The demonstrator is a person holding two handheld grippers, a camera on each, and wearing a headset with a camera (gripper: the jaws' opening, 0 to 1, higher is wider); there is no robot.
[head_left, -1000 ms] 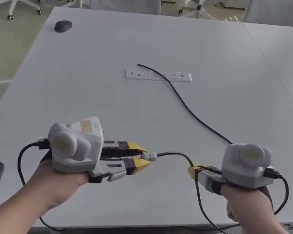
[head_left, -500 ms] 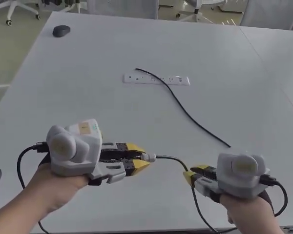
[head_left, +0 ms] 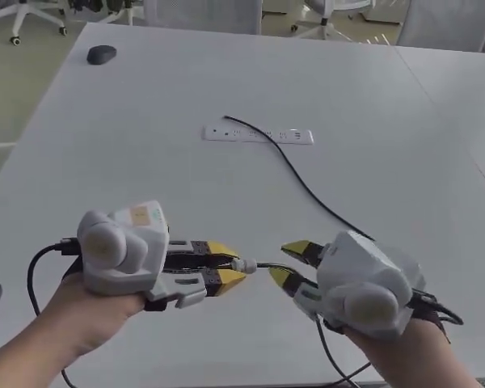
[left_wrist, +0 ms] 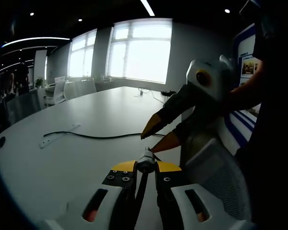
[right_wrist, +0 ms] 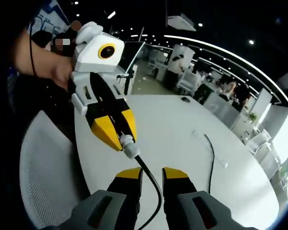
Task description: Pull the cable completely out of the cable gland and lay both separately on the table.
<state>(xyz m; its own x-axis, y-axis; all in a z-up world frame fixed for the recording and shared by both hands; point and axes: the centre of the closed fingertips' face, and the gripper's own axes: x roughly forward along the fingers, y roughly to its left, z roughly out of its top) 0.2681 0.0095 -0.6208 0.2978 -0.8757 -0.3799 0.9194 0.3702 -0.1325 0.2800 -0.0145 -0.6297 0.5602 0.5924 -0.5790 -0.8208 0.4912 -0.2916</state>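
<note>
On your left gripper point(head_left: 230, 271), fingers pinch the white cable gland point(head_left: 244, 264). On your right gripper point(head_left: 281, 261), spread fingers straddle the black cable point(head_left: 307, 187).

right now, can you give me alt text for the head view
The left gripper is shut on a white cable gland over a white table. The right gripper faces it, fingers open around the black cable, which trails across a power strip.
</note>
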